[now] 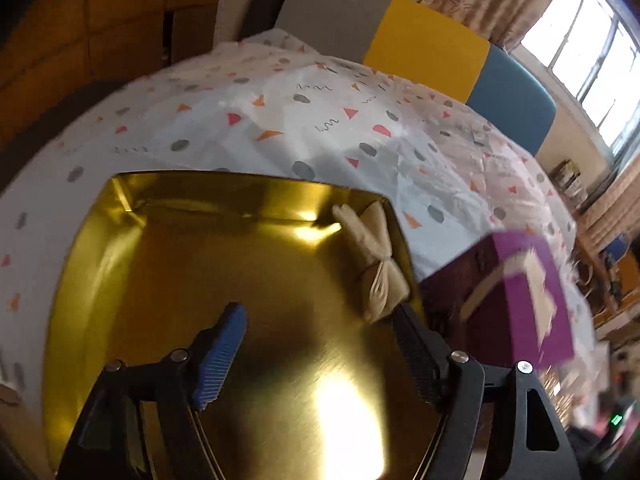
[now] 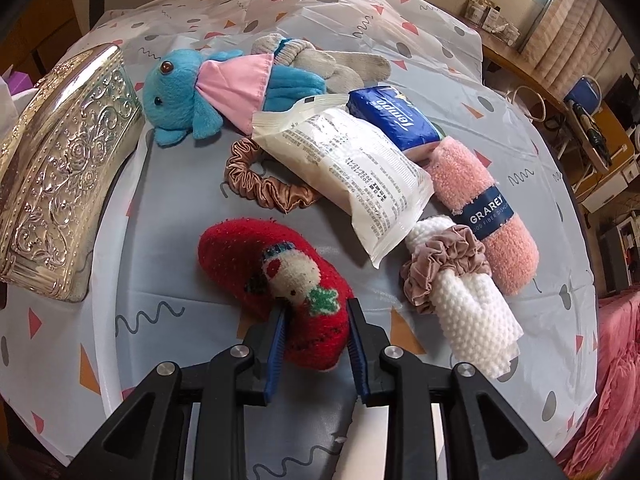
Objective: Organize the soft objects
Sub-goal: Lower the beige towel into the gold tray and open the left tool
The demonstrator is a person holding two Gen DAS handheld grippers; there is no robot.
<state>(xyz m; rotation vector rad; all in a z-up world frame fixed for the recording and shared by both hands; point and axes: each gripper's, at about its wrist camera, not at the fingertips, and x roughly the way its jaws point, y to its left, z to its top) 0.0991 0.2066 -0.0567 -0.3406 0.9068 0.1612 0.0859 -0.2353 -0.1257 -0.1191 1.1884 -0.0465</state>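
Right tongs (image 2: 316,324): I clench the red sock (image 2: 276,276).
Left tongs (image 1: 320,320): released, nothing held, over gold tray (image 1: 120,240).
Next: lift sock, carry toward tray.

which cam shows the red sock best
The right wrist view. The red sock lies whole and sharp on the patterned cloth, its near end between the right gripper fingers, which appear closed on it. The left wrist view shows none of it, only the gold tray.
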